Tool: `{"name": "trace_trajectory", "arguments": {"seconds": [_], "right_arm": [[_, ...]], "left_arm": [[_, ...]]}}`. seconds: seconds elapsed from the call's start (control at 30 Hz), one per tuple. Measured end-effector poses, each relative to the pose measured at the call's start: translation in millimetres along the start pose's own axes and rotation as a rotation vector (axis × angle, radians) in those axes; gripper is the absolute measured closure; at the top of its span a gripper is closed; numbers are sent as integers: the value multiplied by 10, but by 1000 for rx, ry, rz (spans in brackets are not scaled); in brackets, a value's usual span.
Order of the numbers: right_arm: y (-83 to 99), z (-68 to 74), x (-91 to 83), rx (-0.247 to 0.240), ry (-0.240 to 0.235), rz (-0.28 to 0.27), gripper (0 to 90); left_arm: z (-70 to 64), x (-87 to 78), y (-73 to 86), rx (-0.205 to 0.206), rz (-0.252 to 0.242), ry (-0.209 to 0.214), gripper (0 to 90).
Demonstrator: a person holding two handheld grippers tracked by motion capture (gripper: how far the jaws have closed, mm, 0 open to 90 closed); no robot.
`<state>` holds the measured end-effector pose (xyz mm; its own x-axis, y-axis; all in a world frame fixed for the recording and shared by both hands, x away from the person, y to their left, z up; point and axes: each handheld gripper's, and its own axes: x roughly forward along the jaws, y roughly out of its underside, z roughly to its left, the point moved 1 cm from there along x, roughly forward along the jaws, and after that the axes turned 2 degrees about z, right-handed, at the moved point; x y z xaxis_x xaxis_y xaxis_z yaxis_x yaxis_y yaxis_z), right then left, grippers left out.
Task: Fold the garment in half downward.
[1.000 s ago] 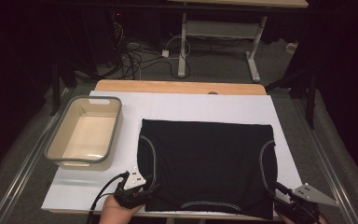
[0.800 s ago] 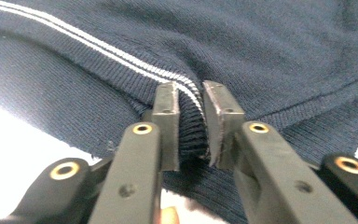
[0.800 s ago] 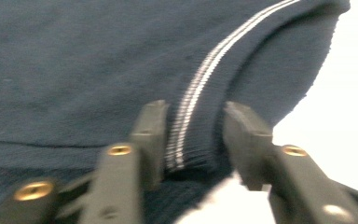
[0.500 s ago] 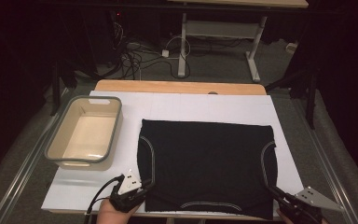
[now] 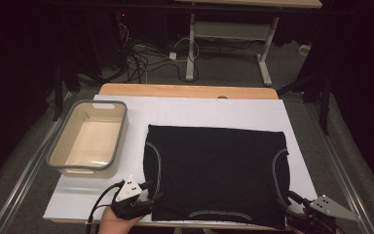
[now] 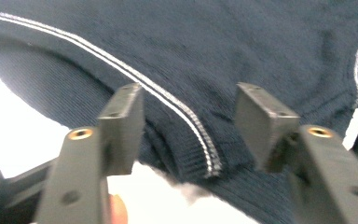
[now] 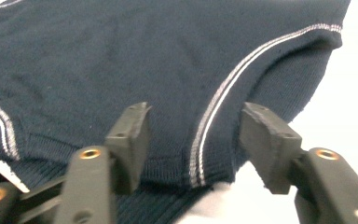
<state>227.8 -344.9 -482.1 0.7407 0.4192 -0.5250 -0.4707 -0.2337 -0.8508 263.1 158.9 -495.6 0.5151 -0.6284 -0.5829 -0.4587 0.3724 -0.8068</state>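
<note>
A white table top (image 5: 195, 109) carries everything, with a strip of bare wood along its far edge. Spread flat across its middle and right lies a dark navy knit garment (image 5: 214, 170), probably a sleeveless sweater, though the soft focus leaves its cut uncertain. Pale double stitching curves along both side openings and across the near hem. Its far edge lies straight and its near edge reaches almost to the table's near edge.

To the left of the garment, well apart from it, stands a grey-rimmed cream tub (image 5: 88, 138) with a handle slot at its far end.

At the near left corner of the garment, a hand (image 5: 117, 223) holds the left gripper (image 5: 152, 191), with its grey plate on top and a black cable looping off to the left. In the left gripper view its jaws stand spread wide, one to each side of the ribbed corner where the stitched line (image 6: 200, 135) meets the hem; the pads are close above the cloth but not clamped on it.

At the near right corner sits the right gripper (image 5: 288, 201), plate tilted toward the table's right edge. The right gripper view shows its jaws likewise parted, straddling the right stitched seam (image 7: 214, 121) at the ribbed hem, with nothing pinched between them.
</note>
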Motion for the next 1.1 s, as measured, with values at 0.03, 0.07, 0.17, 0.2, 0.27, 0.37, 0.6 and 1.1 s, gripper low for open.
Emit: {"name": "trace_trajectory", "arguments": {"seconds": [0.03,0.07,0.17,0.2,0.27,0.37,0.6,1.1], "right_arm": [[-8,-5,6,4,-2,-10,349],[-18,-10,10,4,-4,-20,323],[-49,-24,37,10,-6,-35,227],[-59,-26,49,8,-4,-39,192],[-80,-28,74,4,5,-40,152],[-110,-30,106,4,5,-55,90],[-143,-34,170,7,25,-58,1],[-168,23,181,11,46,-63,0]], "left_arm": [[11,0,-9,0,-7,1,344],[20,2,-18,1,-13,3,328],[42,14,-46,11,-17,-7,255],[50,18,-54,14,-18,-10,237],[70,26,-73,13,-16,-14,188],[96,28,-90,6,-20,-25,133],[155,41,-120,-17,-16,-34,17],[232,176,-299,-39,-21,-2,0]]}}
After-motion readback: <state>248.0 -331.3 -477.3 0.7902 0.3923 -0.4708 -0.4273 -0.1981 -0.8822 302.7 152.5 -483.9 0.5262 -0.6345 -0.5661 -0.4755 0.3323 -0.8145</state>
